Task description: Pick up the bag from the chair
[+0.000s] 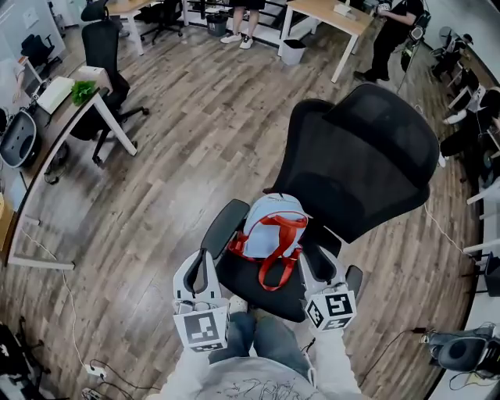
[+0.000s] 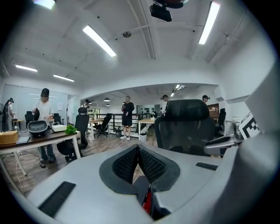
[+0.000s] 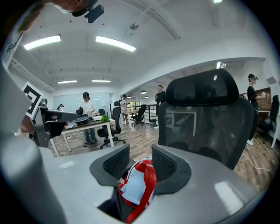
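A light blue bag (image 1: pixel 269 226) with red straps lies on the seat of a black mesh office chair (image 1: pixel 367 164), between its armrests. My left gripper (image 1: pixel 201 262) hovers by the chair's left armrest, just left of the bag; in the left gripper view its pads (image 2: pixel 127 164) meet at the tips, shut on nothing. On the other side, my right gripper (image 1: pixel 312 262) is at the bag's right edge and stands open (image 3: pixel 140 157). Below its gap the bag (image 3: pixel 138 186) shows, not touched by the pads. The chair's backrest (image 3: pixel 205 118) rises just beyond.
A desk (image 1: pixel 55 117) with a plant and another black chair (image 1: pixel 105 55) stand at the left. People stand at far desks (image 1: pixel 328 12); a white bin (image 1: pixel 293 51) is near them. Cables (image 1: pixel 74 328) run over the wood floor. My own legs (image 1: pixel 258 336) are close to the seat.
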`<action>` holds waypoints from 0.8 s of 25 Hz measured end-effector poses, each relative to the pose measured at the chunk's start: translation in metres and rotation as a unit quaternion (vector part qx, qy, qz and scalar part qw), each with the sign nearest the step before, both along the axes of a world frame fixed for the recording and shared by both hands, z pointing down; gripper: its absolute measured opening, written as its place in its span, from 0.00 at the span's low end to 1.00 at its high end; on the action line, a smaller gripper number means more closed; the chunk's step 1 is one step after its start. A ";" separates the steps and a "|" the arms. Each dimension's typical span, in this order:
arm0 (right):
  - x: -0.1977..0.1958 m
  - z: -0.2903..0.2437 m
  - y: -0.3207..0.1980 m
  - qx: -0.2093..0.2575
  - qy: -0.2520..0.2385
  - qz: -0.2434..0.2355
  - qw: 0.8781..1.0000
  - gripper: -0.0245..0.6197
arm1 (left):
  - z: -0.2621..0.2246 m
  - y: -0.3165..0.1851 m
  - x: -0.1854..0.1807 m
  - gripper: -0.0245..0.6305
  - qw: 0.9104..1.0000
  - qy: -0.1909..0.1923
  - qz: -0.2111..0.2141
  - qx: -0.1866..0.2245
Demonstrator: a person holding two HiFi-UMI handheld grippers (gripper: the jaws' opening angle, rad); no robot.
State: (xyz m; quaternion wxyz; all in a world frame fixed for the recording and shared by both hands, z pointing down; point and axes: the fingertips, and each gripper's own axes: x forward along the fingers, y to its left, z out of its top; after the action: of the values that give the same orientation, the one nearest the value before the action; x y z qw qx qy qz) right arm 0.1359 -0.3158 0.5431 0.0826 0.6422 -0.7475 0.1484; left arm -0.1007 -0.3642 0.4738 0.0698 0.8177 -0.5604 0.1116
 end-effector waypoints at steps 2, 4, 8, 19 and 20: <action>0.001 0.024 -0.004 -0.023 -0.004 -0.008 1.000 0.30 | 0.009 -0.002 0.006 0.05 1.000 0.006 0.003 -0.011; 0.004 0.054 -0.011 -0.051 -0.014 -0.013 0.999 0.32 | 0.020 -0.003 0.010 0.05 1.000 0.006 0.009 -0.019; 0.007 0.118 -0.019 -0.113 -0.028 -0.043 0.992 0.37 | 0.046 -0.004 0.014 0.05 0.999 0.002 0.004 -0.040; 0.015 0.225 -0.052 -0.193 -0.097 -0.074 0.974 0.39 | 0.089 0.004 0.019 0.05 0.996 -0.017 -0.010 -0.084; 0.013 0.233 -0.052 -0.202 -0.100 -0.080 0.971 0.39 | 0.092 0.005 0.018 0.05 0.996 -0.017 -0.013 -0.087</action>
State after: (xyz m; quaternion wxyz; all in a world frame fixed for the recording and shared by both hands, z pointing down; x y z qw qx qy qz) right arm 0.1488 -0.3682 0.7761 0.1470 0.5323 -0.7554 0.3527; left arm -0.0825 -0.3588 0.5659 0.1328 0.7992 -0.5600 0.1733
